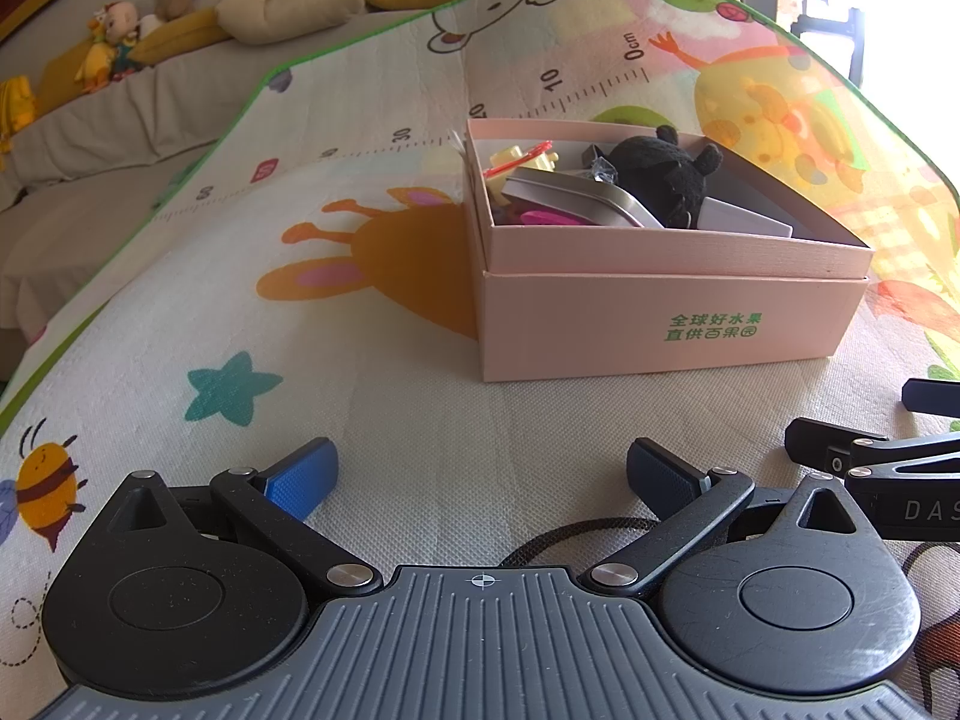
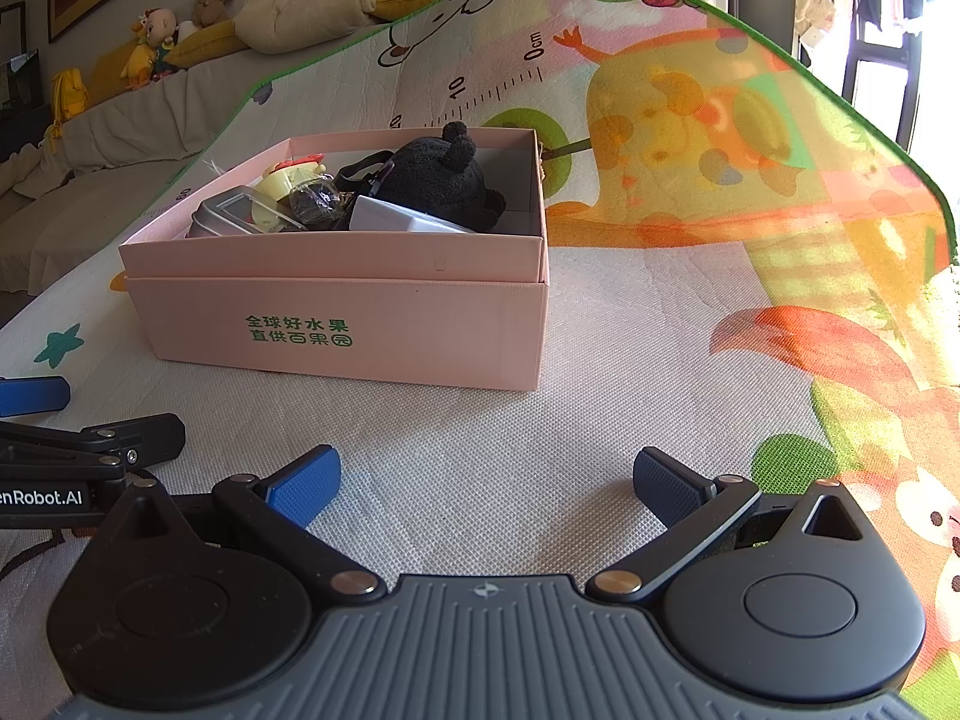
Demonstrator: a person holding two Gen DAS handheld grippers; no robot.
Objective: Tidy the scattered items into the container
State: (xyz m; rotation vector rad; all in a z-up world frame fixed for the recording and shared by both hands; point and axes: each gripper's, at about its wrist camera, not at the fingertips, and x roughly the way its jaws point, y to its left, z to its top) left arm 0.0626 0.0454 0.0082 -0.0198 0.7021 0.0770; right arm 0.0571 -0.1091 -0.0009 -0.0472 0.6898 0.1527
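A pink cardboard box with green lettering stands on the play mat; it also shows in the right wrist view. Inside lie a black plush toy, a silver tin, a yellow toy, a white box and a small clear bag. My left gripper is open and empty, low over the mat in front of the box. My right gripper is open and empty, beside the left one.
The colourful play mat covers the surface. A grey sofa with plush toys and cushions stands at the back left. A bright window is at the far right.
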